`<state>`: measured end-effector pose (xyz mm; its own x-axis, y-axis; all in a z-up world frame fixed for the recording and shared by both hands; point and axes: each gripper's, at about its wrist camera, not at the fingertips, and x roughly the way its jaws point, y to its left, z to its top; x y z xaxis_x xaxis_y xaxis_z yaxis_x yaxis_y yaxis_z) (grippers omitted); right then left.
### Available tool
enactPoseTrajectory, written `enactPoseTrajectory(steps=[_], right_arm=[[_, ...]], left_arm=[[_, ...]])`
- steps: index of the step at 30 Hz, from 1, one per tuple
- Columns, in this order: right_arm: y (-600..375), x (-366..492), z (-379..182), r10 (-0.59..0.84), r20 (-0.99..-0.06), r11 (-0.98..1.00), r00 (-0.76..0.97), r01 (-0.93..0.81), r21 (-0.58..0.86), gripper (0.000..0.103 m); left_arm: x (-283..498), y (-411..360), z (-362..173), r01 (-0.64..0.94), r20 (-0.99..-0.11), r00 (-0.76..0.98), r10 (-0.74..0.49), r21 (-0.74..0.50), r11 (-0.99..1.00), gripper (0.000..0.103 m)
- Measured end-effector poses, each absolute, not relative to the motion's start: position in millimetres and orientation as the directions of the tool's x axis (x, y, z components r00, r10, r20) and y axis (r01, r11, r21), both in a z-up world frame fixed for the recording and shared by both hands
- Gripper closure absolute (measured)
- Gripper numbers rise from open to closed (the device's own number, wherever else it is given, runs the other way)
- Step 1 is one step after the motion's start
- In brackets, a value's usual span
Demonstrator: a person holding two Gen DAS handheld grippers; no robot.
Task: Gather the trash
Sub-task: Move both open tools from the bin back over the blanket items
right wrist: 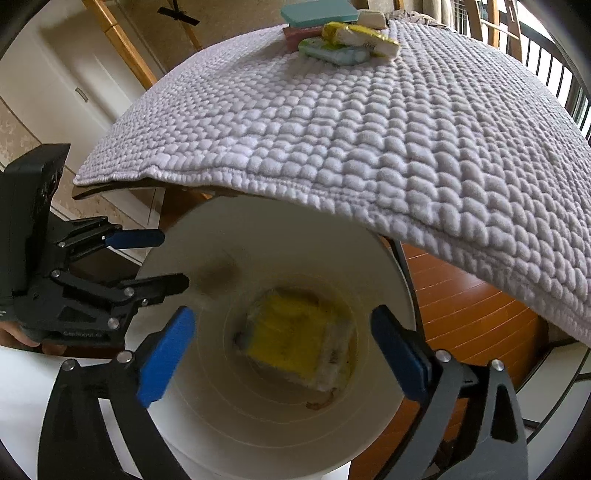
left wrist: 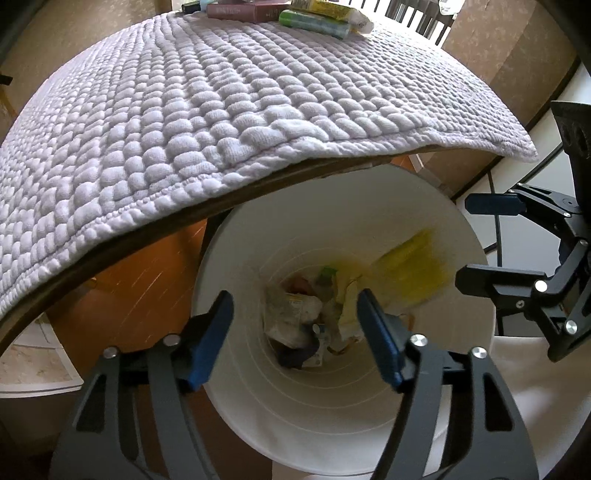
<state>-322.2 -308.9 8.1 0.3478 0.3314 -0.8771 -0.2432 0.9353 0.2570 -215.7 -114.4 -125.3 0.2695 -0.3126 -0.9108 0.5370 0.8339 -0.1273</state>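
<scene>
A white trash bin (left wrist: 332,417) stands on the floor at the table's near edge, mouth up; it also shows in the right wrist view (right wrist: 273,439). A blurred yellow wrapper (left wrist: 413,266) is inside it, over crumpled trash (left wrist: 295,317) at the bottom. In the right wrist view the yellow wrapper (right wrist: 291,339) lies low in the bin. My left gripper (left wrist: 295,336) is open and empty above the bin mouth. My right gripper (right wrist: 284,354) is open and empty above the bin too. Each gripper shows in the other's view, the right gripper (left wrist: 476,240) and the left gripper (right wrist: 162,262).
A table covered with a quilted lavender cloth (left wrist: 207,110) overhangs the bin. At its far end lie a pink box (left wrist: 243,11), a green packet (left wrist: 314,22) and a yellow packet (right wrist: 358,37). Orange wooden floor (right wrist: 465,306) lies beside the bin.
</scene>
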Motion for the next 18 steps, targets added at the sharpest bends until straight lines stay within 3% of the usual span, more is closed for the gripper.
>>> enactPoseTrajectory(steps=[4,11,13,18], right_arm=[[-313,-322,17,0.319,-0.875,0.938,0.364,-0.251,0.237,0.008],[-316,-331,67,0.288,-0.832,0.934,0.474,-0.332,0.133,0.008],[-320,-328,86,0.278,-0.806,0.936,0.523,-0.337,0.104,0.007],[-343,-290,127,0.260,-0.740,0.951,0.620,-0.296,0.087,0.004]], left_arm=[[-213,-108,-122,0.545,-0.906,0.283,-0.314,-0.118,0.830,0.019],[-214,-90,-86,0.574,-0.873,0.305,-0.380,-0.150,0.805,0.019],[-213,-85,-67,0.589,-0.847,0.324,-0.421,-0.167,0.791,0.007],[-197,-87,-29,0.585,-0.783,0.429,-0.450,-0.139,0.799,0.001]])
